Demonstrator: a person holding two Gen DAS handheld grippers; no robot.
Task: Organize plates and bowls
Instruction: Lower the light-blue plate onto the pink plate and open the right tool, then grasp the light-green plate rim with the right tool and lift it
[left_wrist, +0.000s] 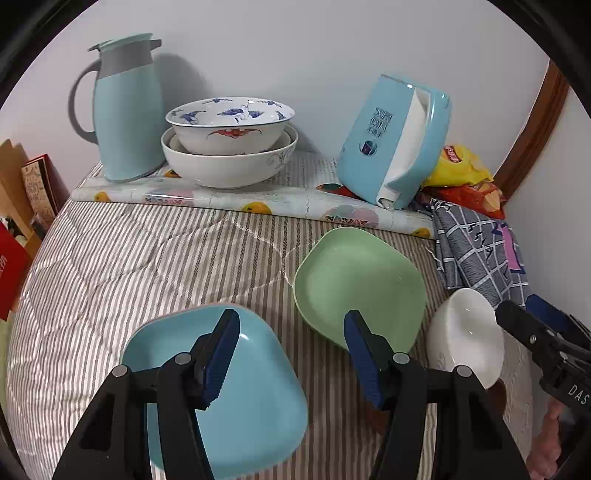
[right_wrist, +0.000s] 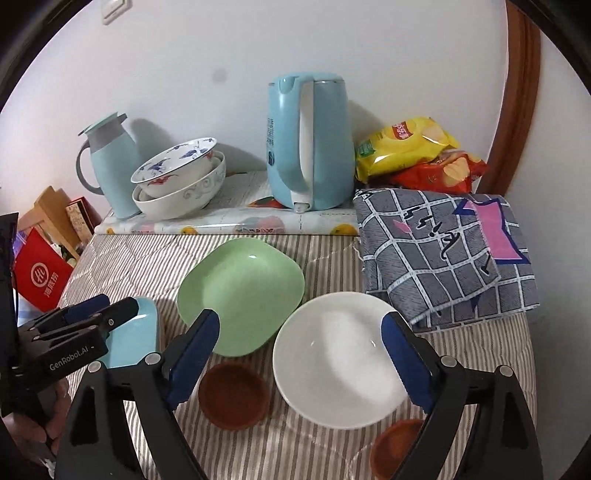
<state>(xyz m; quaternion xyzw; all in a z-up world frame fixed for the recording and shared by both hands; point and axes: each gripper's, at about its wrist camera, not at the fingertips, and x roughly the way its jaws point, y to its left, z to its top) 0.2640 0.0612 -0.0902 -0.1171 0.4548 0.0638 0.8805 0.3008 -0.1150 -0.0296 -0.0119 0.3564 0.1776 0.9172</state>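
My left gripper (left_wrist: 291, 354) is hanging open over the blue plate (left_wrist: 255, 398), right gripper (right_wrist: 299, 354) gaping empty above the white bowl (right_wrist: 340, 365).

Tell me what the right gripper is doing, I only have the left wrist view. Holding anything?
Observer: No. The right gripper is open with nothing between its pads. It hangs over the white bowl.
Operator: Is the bowl empty?
Observer: Yes. Seen from above, its inside is bare.
Operator: Is there anything close to it that I'm missing?
Observer: A small brown dish sits just left of the bowl, in front of the green plate. A second brown dish lies nearer the camera, partly hidden by the gripper's right finger.
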